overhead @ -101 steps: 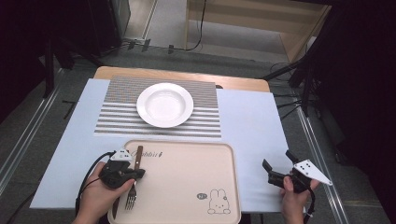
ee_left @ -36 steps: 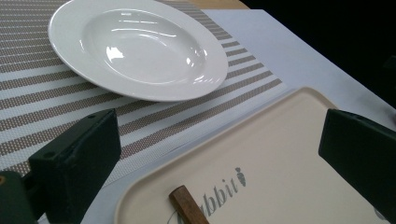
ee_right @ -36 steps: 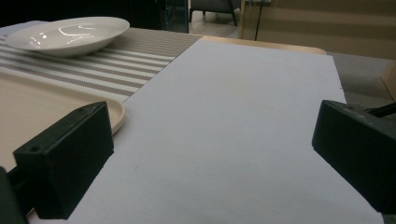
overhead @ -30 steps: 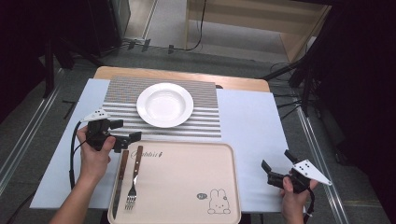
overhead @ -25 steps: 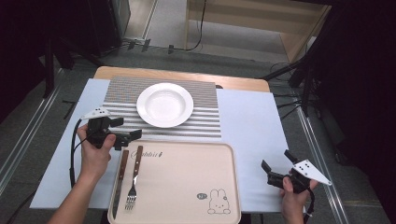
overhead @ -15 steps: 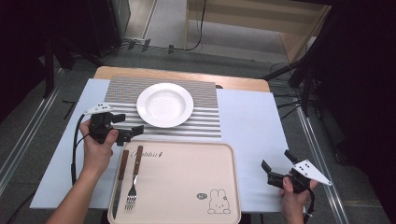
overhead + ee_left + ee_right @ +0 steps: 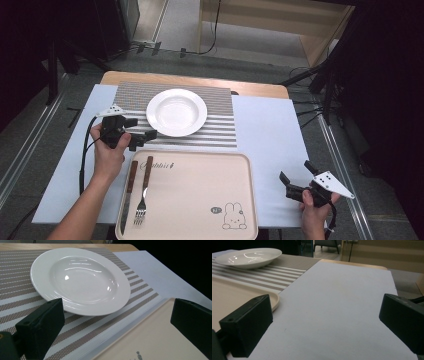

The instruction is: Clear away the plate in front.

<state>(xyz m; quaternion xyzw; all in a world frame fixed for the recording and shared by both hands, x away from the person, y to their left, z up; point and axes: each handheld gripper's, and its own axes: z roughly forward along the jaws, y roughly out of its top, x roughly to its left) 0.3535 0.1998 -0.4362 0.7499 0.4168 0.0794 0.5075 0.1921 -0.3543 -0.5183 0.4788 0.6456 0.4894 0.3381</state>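
Dark floor and cables ring a pale worktop [image 7: 270, 130] with a striped mat [image 7: 225, 125]. From the near edge, the person's left forearm stretches forward; the left gripper [image 7: 142, 136] hovers with jaws spread wide, empty, the white plate [image 7: 176, 112] just ahead of them. Low at the worktop's corner, the right gripper [image 7: 295, 182] also gapes, gripping nothing. Beside the left wrist, a fork [image 7: 143, 192] and knife [image 7: 127, 190] lie on the tray [image 7: 200, 200].

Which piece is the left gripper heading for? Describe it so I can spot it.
Find the striped placemat beyond the beige tray. On it sits a white deep plate, round, glossy and empty; the left gripper points at it, jaws open.
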